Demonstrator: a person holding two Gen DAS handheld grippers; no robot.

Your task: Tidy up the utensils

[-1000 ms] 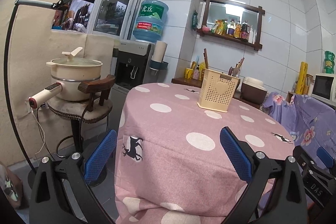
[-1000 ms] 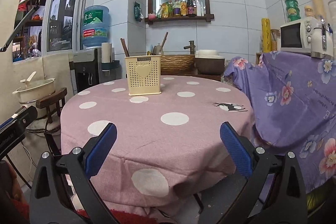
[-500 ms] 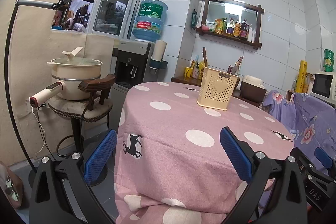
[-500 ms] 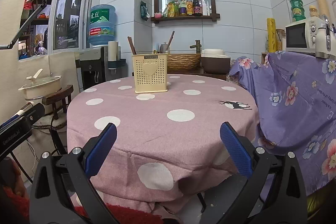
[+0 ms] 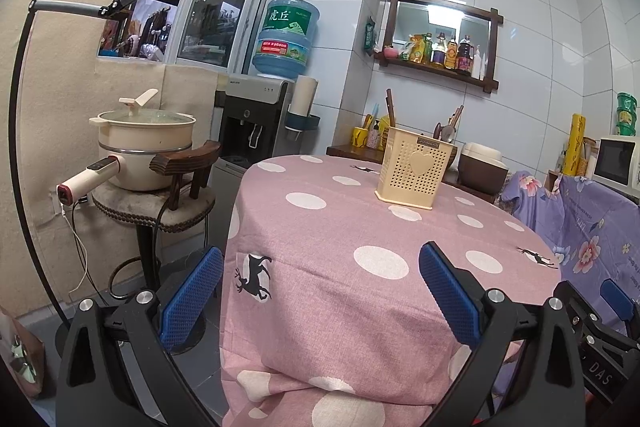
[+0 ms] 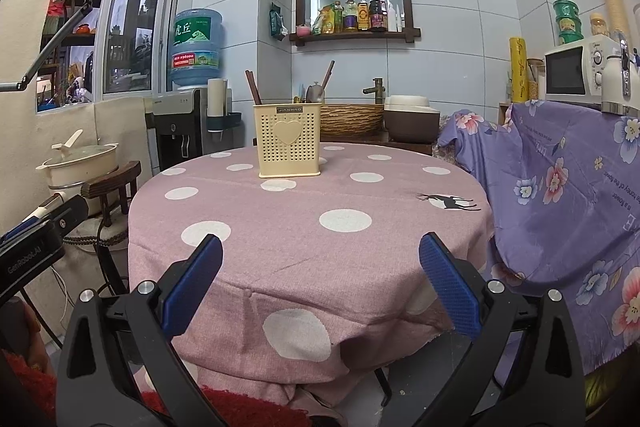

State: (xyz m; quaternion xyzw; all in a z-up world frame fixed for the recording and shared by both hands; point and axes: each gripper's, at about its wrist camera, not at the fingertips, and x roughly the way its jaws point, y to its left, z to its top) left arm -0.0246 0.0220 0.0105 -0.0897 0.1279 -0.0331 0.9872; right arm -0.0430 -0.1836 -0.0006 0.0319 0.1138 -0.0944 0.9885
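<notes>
A cream utensil holder [image 6: 289,139] stands upright on the polka-dot bench [image 6: 312,227], contents unclear; both the left gripper [image 5: 320,291] and right gripper [image 6: 320,279] hover before it, jaws wide apart and empty.

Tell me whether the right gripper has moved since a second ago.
Yes. The right gripper has pulled back and dropped: the utensil holder and table edge sit higher above its fingers.

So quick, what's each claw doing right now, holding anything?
Left claw: open, holding nothing.
Right claw: open, holding nothing.
</notes>
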